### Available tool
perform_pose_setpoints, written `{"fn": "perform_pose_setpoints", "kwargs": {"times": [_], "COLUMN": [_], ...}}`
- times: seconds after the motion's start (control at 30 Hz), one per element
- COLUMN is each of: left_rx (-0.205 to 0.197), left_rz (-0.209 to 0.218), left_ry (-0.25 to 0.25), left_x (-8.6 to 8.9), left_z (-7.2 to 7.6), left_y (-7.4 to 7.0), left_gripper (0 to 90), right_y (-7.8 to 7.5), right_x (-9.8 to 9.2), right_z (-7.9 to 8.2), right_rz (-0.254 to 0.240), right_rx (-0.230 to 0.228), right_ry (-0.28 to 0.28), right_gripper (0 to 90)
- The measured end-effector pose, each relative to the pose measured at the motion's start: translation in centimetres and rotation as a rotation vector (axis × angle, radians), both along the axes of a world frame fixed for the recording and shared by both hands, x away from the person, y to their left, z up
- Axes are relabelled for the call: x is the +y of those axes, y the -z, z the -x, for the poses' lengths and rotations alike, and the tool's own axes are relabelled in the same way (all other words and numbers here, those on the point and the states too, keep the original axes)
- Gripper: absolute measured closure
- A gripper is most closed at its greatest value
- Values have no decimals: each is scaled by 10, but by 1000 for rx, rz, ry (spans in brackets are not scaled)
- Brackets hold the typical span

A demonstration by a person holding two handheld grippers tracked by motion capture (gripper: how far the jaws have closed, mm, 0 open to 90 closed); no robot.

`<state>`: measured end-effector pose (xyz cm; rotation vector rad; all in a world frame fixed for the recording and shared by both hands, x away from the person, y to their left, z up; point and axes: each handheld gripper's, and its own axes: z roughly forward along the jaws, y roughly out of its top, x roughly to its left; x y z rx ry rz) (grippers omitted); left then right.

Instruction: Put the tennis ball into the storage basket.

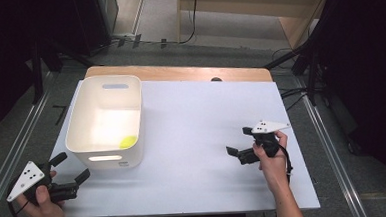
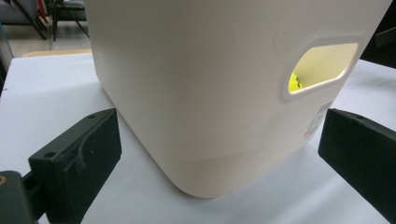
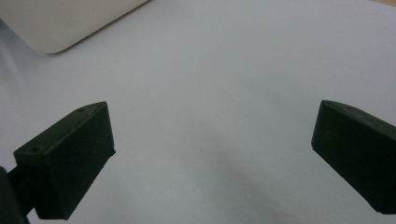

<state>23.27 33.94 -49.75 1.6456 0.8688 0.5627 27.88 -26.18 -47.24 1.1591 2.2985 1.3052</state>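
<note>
The white bin (image 1: 105, 124) stands on the left part of the white table (image 1: 197, 138), just beyond the left gripper (image 1: 70, 168), whose jaws point at the bin's near left corner without touching it. In the left gripper view that rounded corner (image 2: 205, 107) sits between the two jaws, and a handle cutout in the near wall shows a yellow-green ball (image 2: 295, 82) inside. In the high view the ball (image 1: 128, 141) lies on the bin floor at the near right corner. The left hand (image 1: 43, 206) grips its tool at the table's near left edge, with the forearm entering from the bottom. The left gripper's jaws stand wide apart and hold nothing. The right gripper (image 1: 238, 142) hovers over bare table at the right, well apart from the bin, pointing left toward it. The right hand (image 1: 271, 159) holds it from behind. Its jaws also stand wide apart and empty, with only table surface between them in the right gripper view.
</note>
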Motion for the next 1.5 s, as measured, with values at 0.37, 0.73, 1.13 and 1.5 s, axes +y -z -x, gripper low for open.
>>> {"fn": "perform_pose_setpoints", "kwargs": {"times": [0.37,0.73,1.13,1.5], "left_rx": [1,1,1,4], "left_rz": [-2,-2,-5,1], "left_ry": [-4,-7,-6,-12], "left_x": [0,0,0,0], "left_z": [0,0,0,0], "left_y": [0,0,0,0], "left_gripper": [0,0,0,0], "right_y": [14,26,30,33], "right_x": [-25,-45,-67,-86], "right_z": [21,39,57,76], "right_rz": [-28,-54,-83,-129], "right_rx": [-6,-19,-33,-47], "right_ry": [49,88,133,185], "right_gripper": [0,0,0,0]}}
